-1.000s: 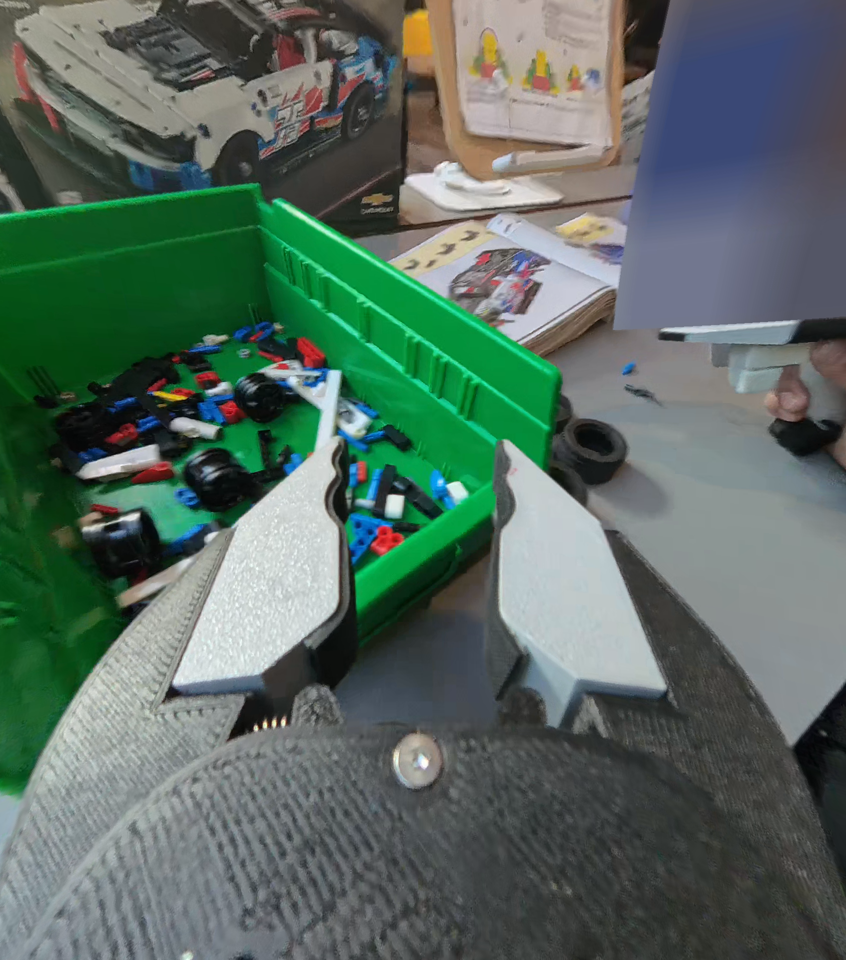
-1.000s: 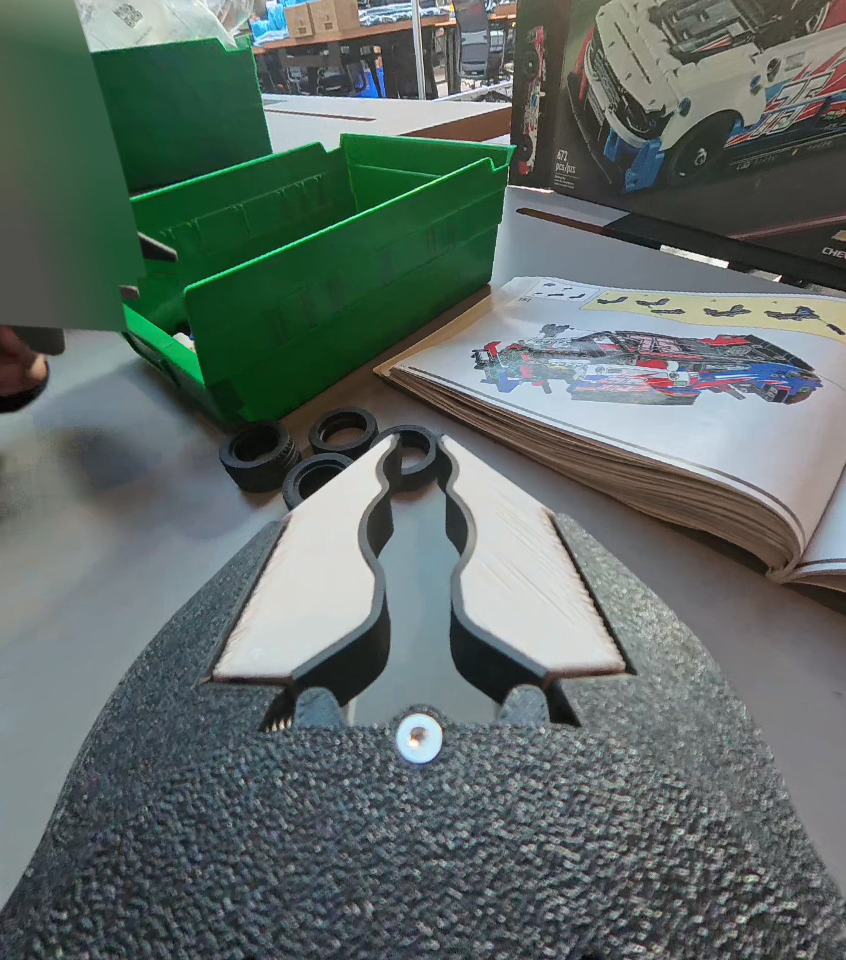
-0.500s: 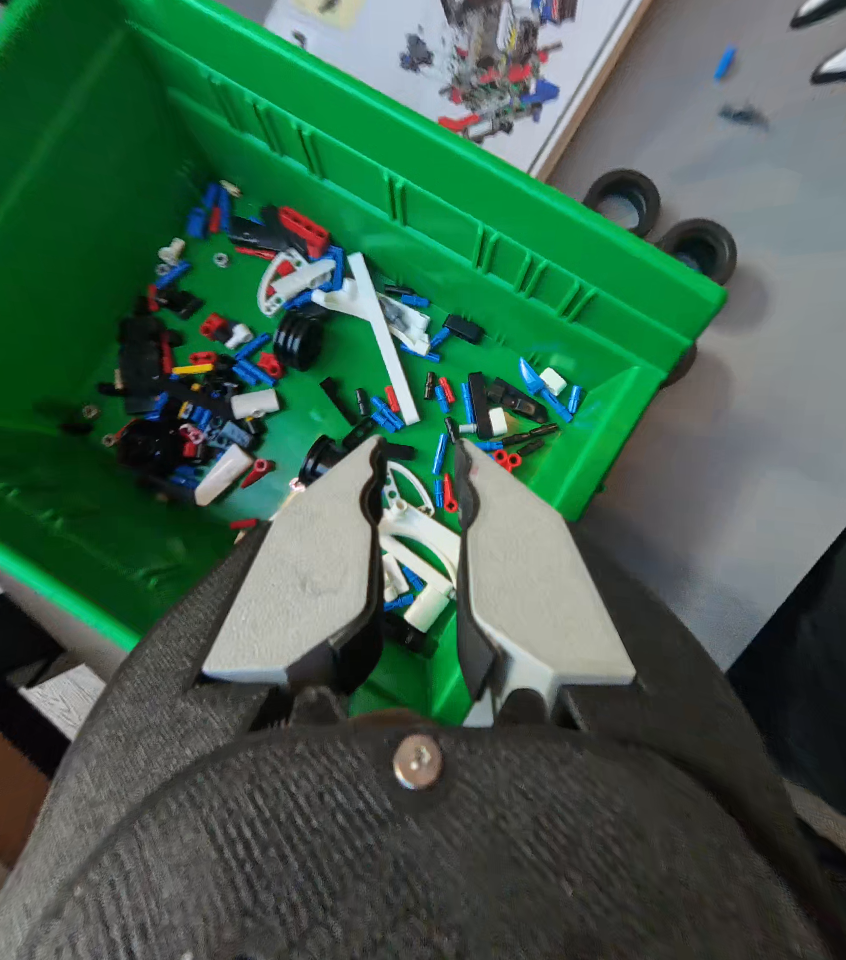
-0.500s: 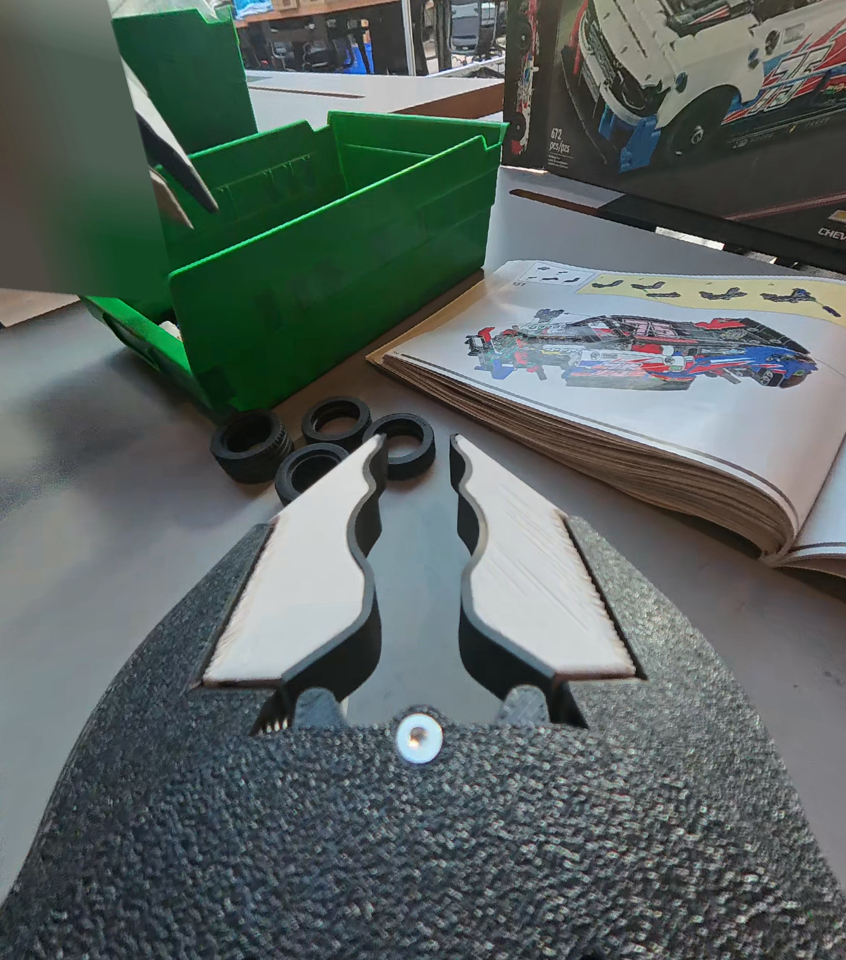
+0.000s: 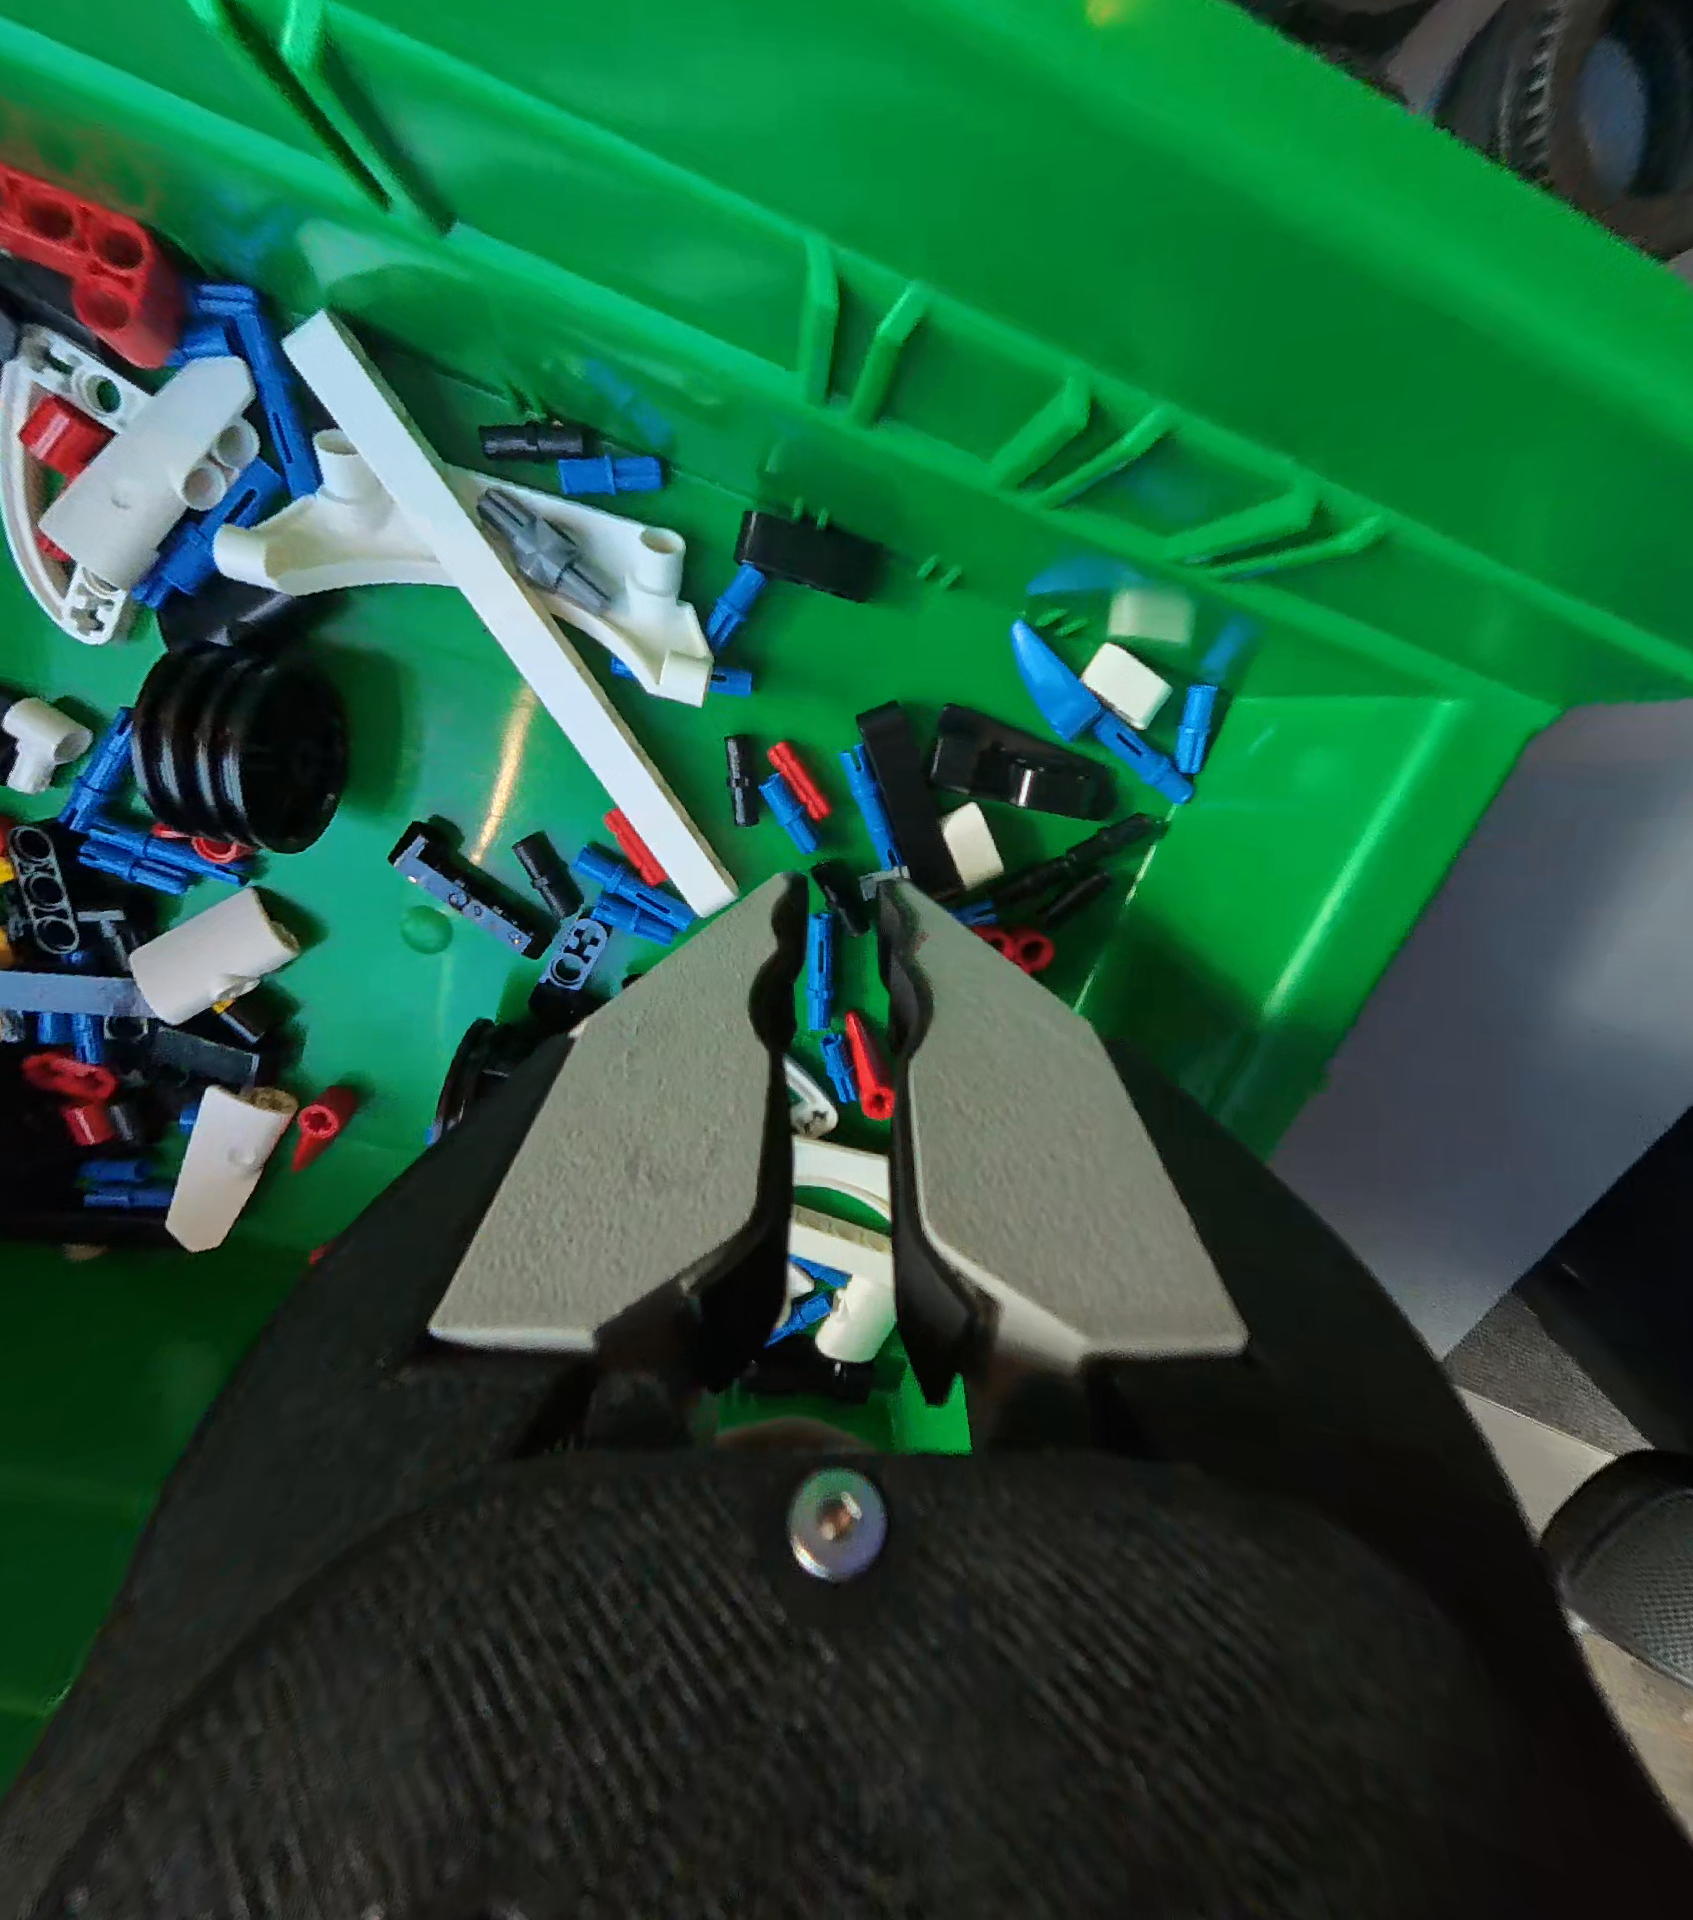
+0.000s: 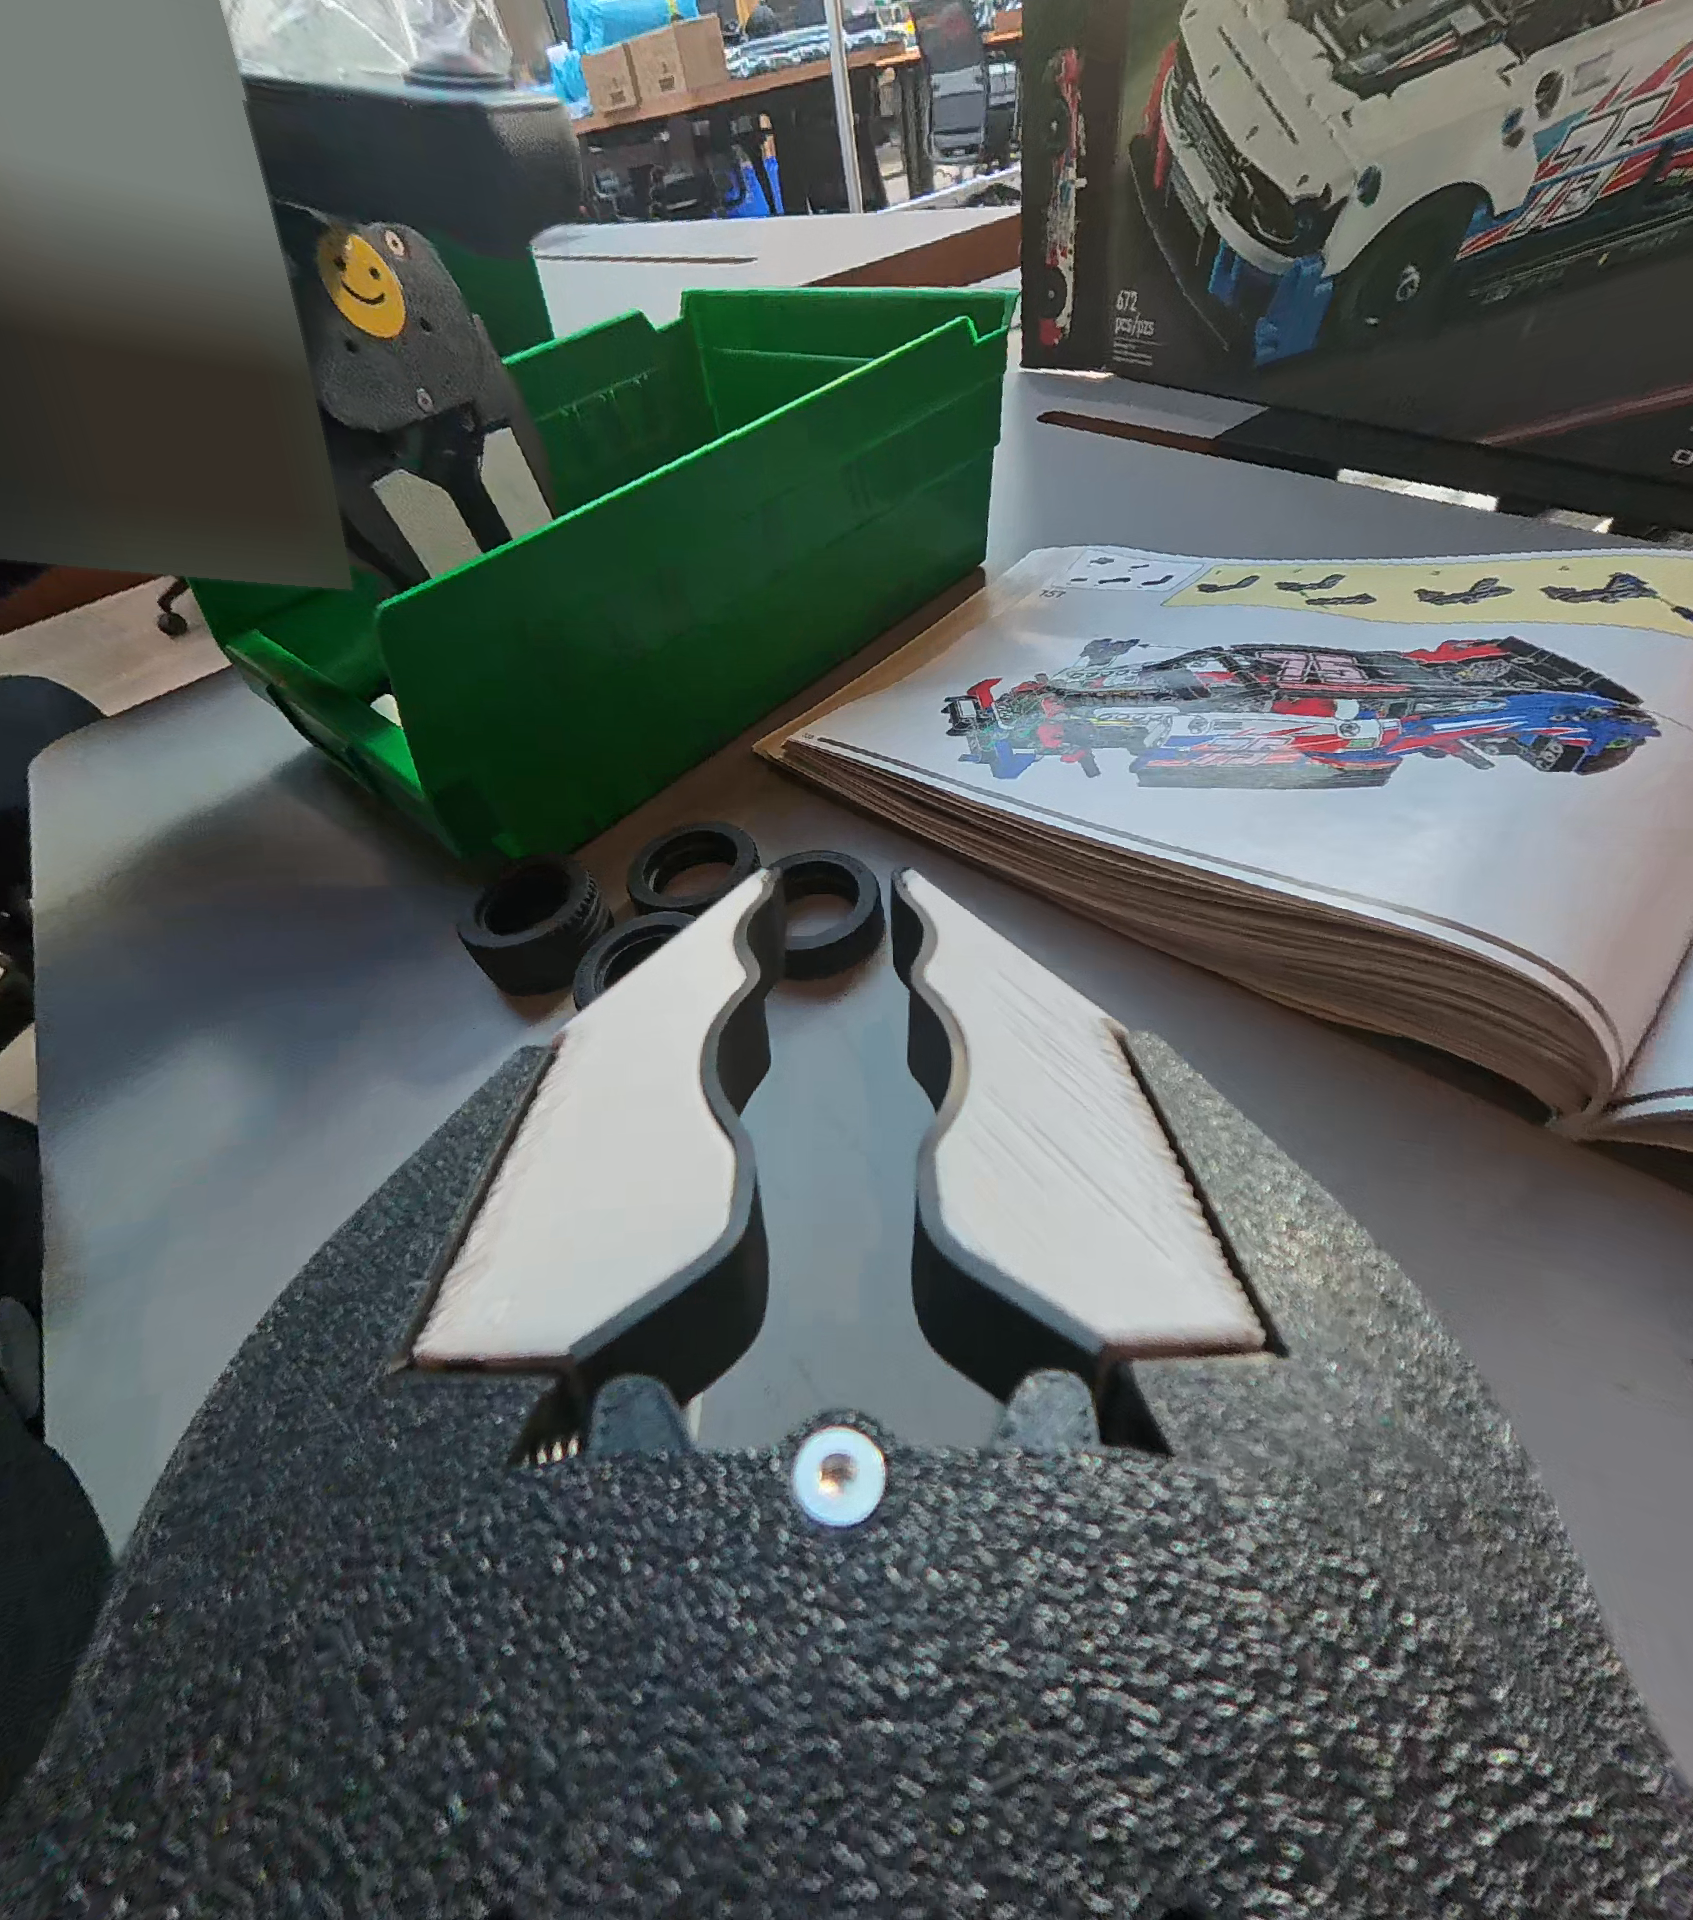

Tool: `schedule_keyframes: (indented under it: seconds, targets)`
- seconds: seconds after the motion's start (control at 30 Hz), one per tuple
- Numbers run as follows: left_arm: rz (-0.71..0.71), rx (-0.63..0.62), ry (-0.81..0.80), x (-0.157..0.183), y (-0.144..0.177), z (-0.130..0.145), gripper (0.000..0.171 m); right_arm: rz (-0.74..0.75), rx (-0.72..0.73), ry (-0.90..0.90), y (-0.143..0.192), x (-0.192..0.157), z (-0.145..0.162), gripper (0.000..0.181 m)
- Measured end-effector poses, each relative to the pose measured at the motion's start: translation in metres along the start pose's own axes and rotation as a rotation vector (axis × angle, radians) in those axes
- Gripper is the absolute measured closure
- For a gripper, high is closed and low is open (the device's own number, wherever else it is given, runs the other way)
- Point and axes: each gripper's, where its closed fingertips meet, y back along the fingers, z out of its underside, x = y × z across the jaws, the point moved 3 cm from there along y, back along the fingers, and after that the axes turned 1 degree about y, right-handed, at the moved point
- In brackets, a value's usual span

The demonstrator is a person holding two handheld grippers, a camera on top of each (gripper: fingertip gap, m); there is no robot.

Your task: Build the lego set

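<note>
Left tool dips into the green bin, fingers slightly parted over loose bricks (gripping nothing). Right tool hovers parted near the black tyres.

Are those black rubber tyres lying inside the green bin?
No, the four tyres lie on the grey table, just outside the green bin.

The left gripper covers part of a white curved piece at lower centre, black tyres are cropped at upper right, and the instruction book runs off the right edge.
</note>
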Motion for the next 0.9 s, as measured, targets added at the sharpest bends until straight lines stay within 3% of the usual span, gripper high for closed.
schedule_keyframes:
  seconds: [0.07,0.2,0.43,0.67,0.77,0.9]
  targets:
    - [0.003,0.004,-0.001,0.002,0.002,0.001,0.156,-0.01,0.02,-0.014,0.002,0.0,-0.002,0.162]
    - [-0.046,-0.004,0.009,-0.002,-0.004,0.004,0.169,-0.023,0.044,-0.045,0.005,0.002,-0.004,0.162]
    - [-0.024,-0.003,0.006,0.0,-0.004,0.002,0.162,-0.027,0.063,-0.06,0.007,0.004,-0.006,0.163]
    - [-0.118,0.02,-0.059,-0.005,-0.004,0.002,0.169,-0.026,0.064,-0.061,0.008,0.004,-0.006,0.164]
    - [-0.221,0.137,-0.118,-0.006,0.013,-0.009,0.169,-0.03,0.081,-0.04,0.008,0.001,-0.008,0.164]
    - [-0.31,0.45,-0.224,0.019,0.053,-0.037,0.169,-0.087,0.037,-0.029,-0.004,-0.01,-0.01,0.161]
